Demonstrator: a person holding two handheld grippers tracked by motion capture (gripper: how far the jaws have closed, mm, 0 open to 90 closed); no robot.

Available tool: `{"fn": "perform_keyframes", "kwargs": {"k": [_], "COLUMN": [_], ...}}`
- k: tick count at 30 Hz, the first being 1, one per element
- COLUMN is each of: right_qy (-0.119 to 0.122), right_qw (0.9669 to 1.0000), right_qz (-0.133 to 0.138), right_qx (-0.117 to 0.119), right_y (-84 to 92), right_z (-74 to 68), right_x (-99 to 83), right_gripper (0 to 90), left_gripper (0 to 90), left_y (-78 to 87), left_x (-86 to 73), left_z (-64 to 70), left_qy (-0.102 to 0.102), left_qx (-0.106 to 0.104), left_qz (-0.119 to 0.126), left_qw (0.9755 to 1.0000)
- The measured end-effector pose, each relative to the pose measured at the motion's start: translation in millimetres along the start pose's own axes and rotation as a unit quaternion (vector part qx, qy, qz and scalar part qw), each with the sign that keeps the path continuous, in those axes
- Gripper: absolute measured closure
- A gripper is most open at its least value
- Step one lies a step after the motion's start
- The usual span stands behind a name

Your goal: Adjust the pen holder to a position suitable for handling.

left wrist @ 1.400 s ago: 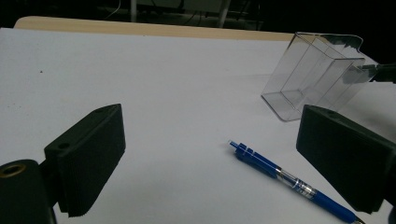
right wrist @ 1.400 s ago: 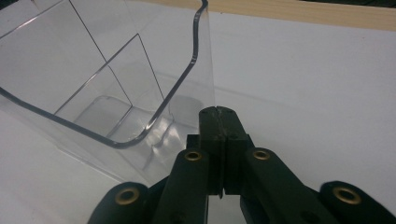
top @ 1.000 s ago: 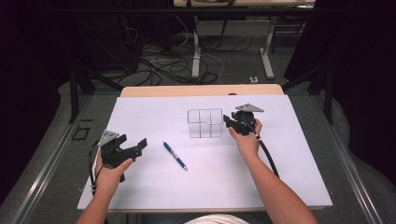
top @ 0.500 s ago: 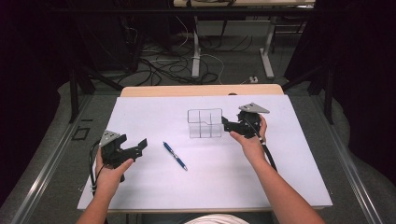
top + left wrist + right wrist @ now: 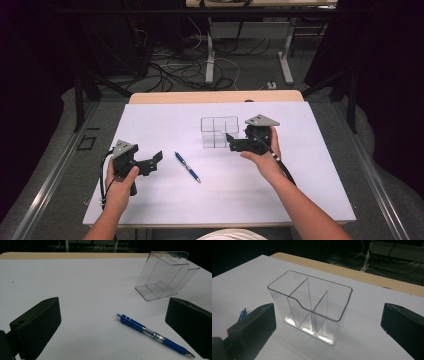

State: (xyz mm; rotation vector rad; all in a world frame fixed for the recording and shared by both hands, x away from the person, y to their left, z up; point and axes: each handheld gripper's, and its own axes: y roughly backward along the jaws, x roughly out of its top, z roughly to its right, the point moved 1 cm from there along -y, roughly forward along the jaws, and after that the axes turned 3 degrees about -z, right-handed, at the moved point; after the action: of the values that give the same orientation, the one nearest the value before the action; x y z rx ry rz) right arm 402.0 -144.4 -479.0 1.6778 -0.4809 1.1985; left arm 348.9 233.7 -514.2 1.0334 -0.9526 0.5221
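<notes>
1. High view: the blue pen point(image 5: 187, 167) lies flat on the white table point(image 5: 300, 200), a little left of the frame's centre, between the two hands. Its long axis runs diagonally from upper left to lower right.
2. The left gripper point(image 5: 152, 161) sits just left of the pen at the same height in the frame, jaws pointing toward it. This is the nearer hand, and the pen lies straight ahead of its jaws.
3. In the left gripper view, the pen point(image 5: 152, 334) lies crosswise between the two jaws, clicker end toward frame centre, tip toward the lower right corner. The jaws stand spread wide and hold nothing.
4. The right gripper point(image 5: 234, 142) hovers beside the clear organizer point(image 5: 218, 131), just right of it, above and right of the pen. Its jaws have just been opening, now fully apart and empty; the organizer point(image 5: 310, 308) stands free ahead of them.
5. Judgement: a pen pickup likely falls to the left hand, closing across the barrel's short width.
</notes>
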Motion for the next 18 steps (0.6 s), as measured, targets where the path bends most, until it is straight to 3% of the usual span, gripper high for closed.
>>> {"fn": "perform_keyframes", "kwargs": {"k": [6, 12, 18], "right_qy": [0.02, 0.049, 0.059], "right_qw": [0.9994, 0.9982, 0.9974], "right_qz": [-0.004, 0.005, 0.008], "right_qx": [0.028, 0.034, 0.041], "right_y": [-0.9, -5.5, -10.6], "right_z": [-17.5, -33.0, -48.8], "right_x": [-1.3, -3.9, -5.0], "right_gripper": [0.8, 3.0, 7.4], "left_gripper": [0.2, 0.2, 0.2], "left_y": [1.9, 3.7, 6.7], "left_x": [-1.6, -2.1, -2.7], "left_z": [-2.9, -6.5, -9.5], "left_qy": [0.001, 0.007, 0.019], "left_qx": [0.003, 0.009, 0.015], "left_qz": [0.012, 0.021, 0.027], "left_qw": [0.9999, 0.9997, 0.9994]}}
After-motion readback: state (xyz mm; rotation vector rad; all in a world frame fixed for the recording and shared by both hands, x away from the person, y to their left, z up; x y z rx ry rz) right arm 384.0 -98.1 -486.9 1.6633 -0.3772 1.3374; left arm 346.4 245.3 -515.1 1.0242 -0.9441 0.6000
